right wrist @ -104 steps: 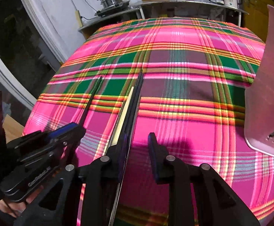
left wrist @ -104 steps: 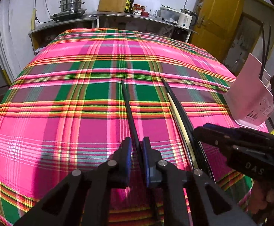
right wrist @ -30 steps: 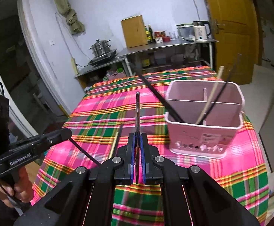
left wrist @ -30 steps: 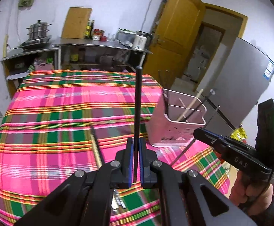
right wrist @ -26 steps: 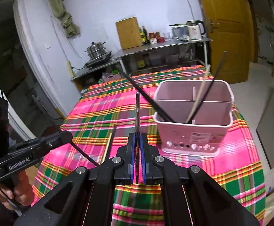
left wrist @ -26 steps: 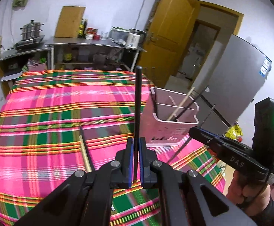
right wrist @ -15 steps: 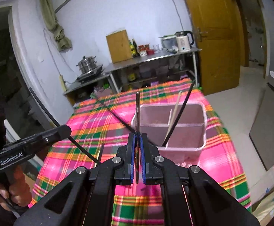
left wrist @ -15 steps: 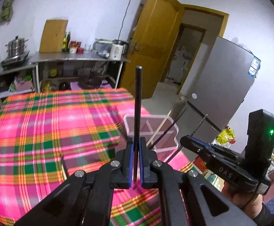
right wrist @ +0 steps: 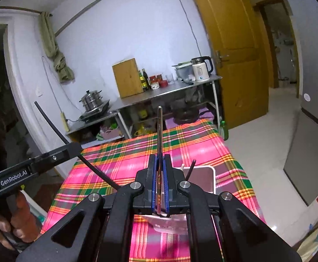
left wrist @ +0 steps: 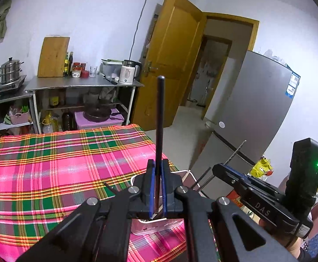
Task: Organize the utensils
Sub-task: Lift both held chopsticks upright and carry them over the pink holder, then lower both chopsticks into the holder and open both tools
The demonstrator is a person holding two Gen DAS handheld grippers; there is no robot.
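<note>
Black and slim, the chopstick (left wrist: 159, 120) in our left gripper (left wrist: 158, 170) stands straight up in the left wrist view, its long axis running along the fingers and its rounded tip pointing away from us toward the far wall; the blue pads (left wrist: 151, 187) are pressed tight on its lower part, with no gap to either side. We see our right gripper (right wrist: 160, 166) closed just as tightly on a thin metal chopstick (right wrist: 159, 131); it too lies along the line of the fingers, tip forward and up, its shiny shaft running down between the pads. From the right wrist view the black chopstick crosses the frame on a slant, upper end toward the top left, lower end toward the table. Below both grippers sits the pink utensil holder (right wrist: 211, 179) on the plaid tablecloth (left wrist: 49, 170), near the cloth's right edge; most of it is hidden behind the fingers in both views. Already inside the holder we count a pale wooden stick (left wrist: 186, 175) and dark chopsticks (left wrist: 203, 176), all leaning toward the right in the left wrist view; which compartment each sits in we cannot tell. Our two held chopsticks are above the holder, neither one inside it yet. Behind the table stand a steel shelf (left wrist: 82, 84) and a kettle (left wrist: 128, 72).
</note>
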